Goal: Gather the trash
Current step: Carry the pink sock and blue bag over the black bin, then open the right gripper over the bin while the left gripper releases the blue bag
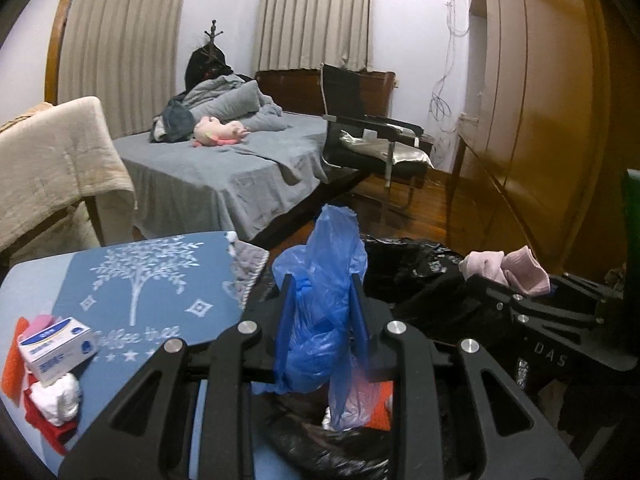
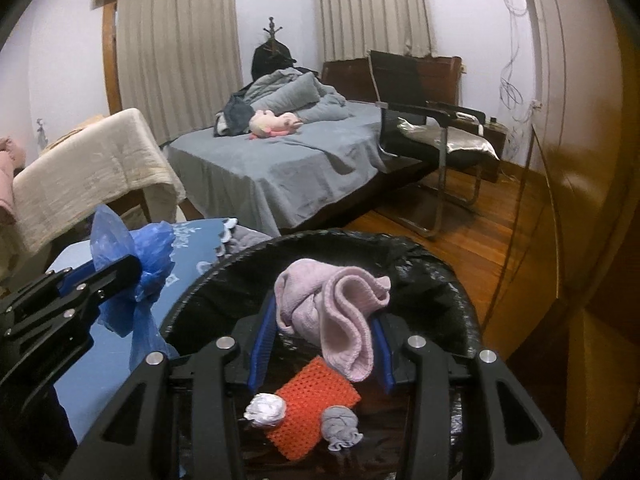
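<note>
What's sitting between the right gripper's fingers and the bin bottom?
The pink cloth clamped in the right gripper; below it only air, then the orange mesh in the black-lined bin. Right wrist view.

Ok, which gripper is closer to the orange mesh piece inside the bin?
Right. The right gripper, holding a pink sock, hangs directly above the orange mesh; the left gripper sits off beside the bin.

Black linkage arms, silver rivets, blue-lined jaws; one body apparently lettered "DAS".
</note>
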### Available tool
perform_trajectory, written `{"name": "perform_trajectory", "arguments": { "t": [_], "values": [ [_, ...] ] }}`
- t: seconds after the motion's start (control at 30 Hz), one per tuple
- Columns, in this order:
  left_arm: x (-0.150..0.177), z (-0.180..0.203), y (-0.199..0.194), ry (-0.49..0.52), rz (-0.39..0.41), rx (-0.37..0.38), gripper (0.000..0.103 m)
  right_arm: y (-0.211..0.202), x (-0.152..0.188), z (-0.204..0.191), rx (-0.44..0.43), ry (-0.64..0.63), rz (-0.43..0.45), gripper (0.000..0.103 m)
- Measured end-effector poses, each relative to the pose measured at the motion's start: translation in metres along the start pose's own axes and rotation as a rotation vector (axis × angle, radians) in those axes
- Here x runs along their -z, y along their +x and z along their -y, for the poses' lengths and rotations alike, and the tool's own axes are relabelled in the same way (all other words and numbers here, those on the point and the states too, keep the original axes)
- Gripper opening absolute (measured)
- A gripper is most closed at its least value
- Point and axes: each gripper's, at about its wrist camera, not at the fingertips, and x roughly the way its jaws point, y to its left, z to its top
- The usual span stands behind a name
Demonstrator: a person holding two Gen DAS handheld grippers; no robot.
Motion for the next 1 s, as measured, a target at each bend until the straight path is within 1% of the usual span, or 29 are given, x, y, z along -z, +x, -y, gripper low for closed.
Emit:
{"name": "perform_trajectory", "arguments": {
  "t": [0.2, 0.23, 0.3, 0.33, 0.4, 0.43, 0.47, 0.5, 0.53, 0.57, 0.6, 0.7, 0.73, 0.77, 0.83, 0.87, 1.0],
  "values": [
    [-0.004, 0.012, 0.021, -0.012, -0.024, 0.043, 0.027, 0.008, 0.003, 0.017, 0.018, 0.017, -0.018, 0.044],
    [-0.004, 0.014, 0.022, -0.013, -0.027, 0.053, 0.029, 0.01, 0.004, 0.019, 0.022, 0.02, -0.021, 0.045],
    [-0.004, 0.016, 0.026, -0.014, -0.033, 0.081, 0.036, 0.012, 0.004, 0.022, 0.029, 0.024, -0.025, 0.046],
    [-0.005, 0.017, 0.028, -0.013, -0.033, 0.085, 0.043, 0.013, 0.005, 0.024, 0.032, 0.027, -0.028, 0.048],
    [-0.007, 0.017, 0.028, -0.015, -0.026, 0.09, 0.046, 0.014, 0.006, 0.027, 0.044, 0.032, -0.026, 0.057],
    [-0.008, 0.017, 0.027, -0.02, -0.024, 0.091, 0.048, 0.013, 0.006, 0.028, 0.047, 0.035, -0.024, 0.061],
    [-0.008, 0.015, 0.026, -0.027, -0.02, 0.091, 0.053, 0.012, 0.007, 0.028, 0.051, 0.037, -0.02, 0.066],
    [-0.009, 0.012, 0.024, -0.033, -0.017, 0.089, 0.054, 0.011, 0.008, 0.029, 0.055, 0.038, -0.017, 0.069],
    [-0.01, 0.009, 0.023, -0.036, -0.014, 0.084, 0.055, 0.01, 0.008, 0.027, 0.058, 0.038, -0.015, 0.07],
    [-0.011, 0.007, 0.021, -0.038, -0.011, 0.079, 0.057, 0.009, 0.007, 0.026, 0.059, 0.037, -0.013, 0.075],
    [-0.011, 0.003, 0.018, -0.04, -0.006, 0.068, 0.059, 0.008, 0.007, 0.024, 0.062, 0.035, -0.006, 0.083],
    [-0.013, -0.01, 0.008, -0.044, 0.013, 0.028, 0.07, 0.001, 0.006, 0.019, 0.071, 0.033, 0.018, 0.096],
    [-0.012, -0.016, 0.003, -0.045, 0.018, 0.01, 0.076, -0.001, 0.005, 0.019, 0.068, 0.034, 0.023, 0.097],
    [-0.011, -0.021, -0.001, -0.045, 0.022, -0.006, 0.079, -0.003, 0.004, 0.015, 0.066, 0.034, 0.028, 0.097],
    [-0.009, -0.032, -0.01, -0.042, 0.028, -0.033, 0.081, -0.006, 0.004, 0.009, 0.056, 0.029, 0.033, 0.097],
    [-0.008, -0.036, -0.013, -0.042, 0.03, -0.045, 0.084, -0.007, 0.004, 0.004, 0.05, 0.027, 0.036, 0.097],
    [0.0, -0.059, -0.033, -0.044, 0.035, -0.112, 0.086, -0.009, 0.004, -0.016, 0.02, 0.011, 0.037, 0.097]
  ]
}}
